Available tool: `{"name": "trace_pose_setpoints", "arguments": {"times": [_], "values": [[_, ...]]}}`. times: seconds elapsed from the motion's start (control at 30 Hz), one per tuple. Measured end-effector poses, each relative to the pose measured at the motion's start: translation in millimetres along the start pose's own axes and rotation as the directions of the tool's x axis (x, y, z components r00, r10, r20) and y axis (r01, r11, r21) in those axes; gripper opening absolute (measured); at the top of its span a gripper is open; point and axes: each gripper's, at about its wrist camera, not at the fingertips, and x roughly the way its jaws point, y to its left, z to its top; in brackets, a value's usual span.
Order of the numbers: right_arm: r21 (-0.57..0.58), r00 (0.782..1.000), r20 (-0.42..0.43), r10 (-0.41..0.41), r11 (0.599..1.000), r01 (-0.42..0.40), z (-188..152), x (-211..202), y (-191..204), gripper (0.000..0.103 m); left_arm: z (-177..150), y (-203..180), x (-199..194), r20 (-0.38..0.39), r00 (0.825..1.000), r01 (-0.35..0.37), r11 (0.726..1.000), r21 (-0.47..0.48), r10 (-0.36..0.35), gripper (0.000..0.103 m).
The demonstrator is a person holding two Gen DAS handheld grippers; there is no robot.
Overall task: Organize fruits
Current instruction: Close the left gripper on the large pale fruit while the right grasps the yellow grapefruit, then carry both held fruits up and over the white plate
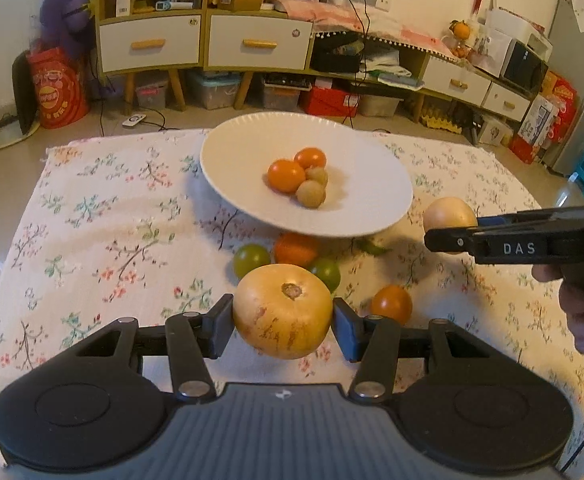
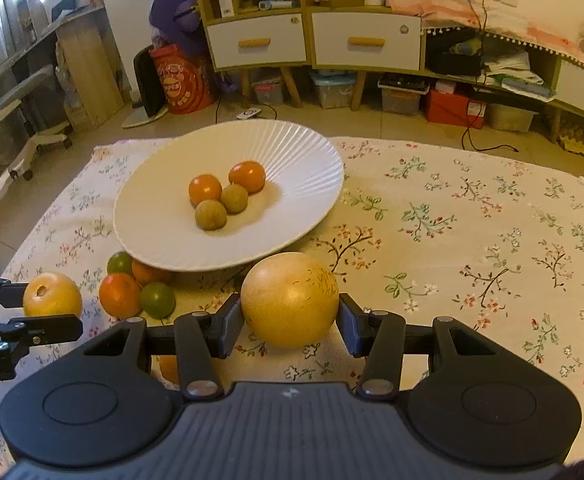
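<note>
My left gripper [image 1: 283, 322] is shut on a large yellow fruit [image 1: 283, 310], held above the floral cloth in front of the white plate [image 1: 371, 192]. My right gripper [image 2: 290, 322] is shut on a second large yellow fruit [image 2: 290, 304], right of the plate [image 2: 164, 232]. The plate holds two orange fruits [image 1: 286, 175] and two small tan fruits [image 1: 311, 194]. Loose fruits lie on the cloth by the plate's near rim: an orange [image 1: 295, 248], two green fruits [image 1: 252, 258] and another orange [image 1: 391, 303]. Each gripper shows in the other's view, the right [image 1: 449, 220] and the left [image 2: 52, 296].
The floral cloth [image 2: 471, 240] covers a low surface on the floor. Yellow-and-white cabinets [image 1: 252, 44] with storage boxes under them stand behind. A red bag [image 1: 58, 88] and an office chair [image 2: 16, 92] stand to the left.
</note>
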Motion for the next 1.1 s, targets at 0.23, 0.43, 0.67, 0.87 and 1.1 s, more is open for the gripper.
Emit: {"name": "trace_pose_setpoints", "arguments": {"times": [0.23,0.43,0.67,0.87,1.1], "values": [[0.037,0.999,0.038,0.013,0.999,-0.015,10,-6,-4,0.046,17,-3,1,0.029,1.0,0.008,0.999,-0.04,-0.007,0.029],[0.059,0.998,0.061,0.017,0.998,-0.02,18,-6,-2,0.046,33,-8,6,0.049,0.999,0.009,0.998,-0.063,-0.006,0.029],[0.094,0.996,0.09,0.016,0.995,-0.025,31,-2,-2,0.046,51,-6,17,0.053,0.998,-0.013,0.995,-0.103,0.018,0.029],[0.108,0.995,0.1,0.029,0.993,-0.039,41,7,-3,0.046,71,2,32,0.048,0.999,-0.009,0.99,-0.143,0.016,0.029],[0.099,0.994,0.097,0.044,0.994,-0.053,46,21,-6,0.046,98,14,57,0.041,0.999,-0.022,0.994,-0.111,0.026,0.029]]}}
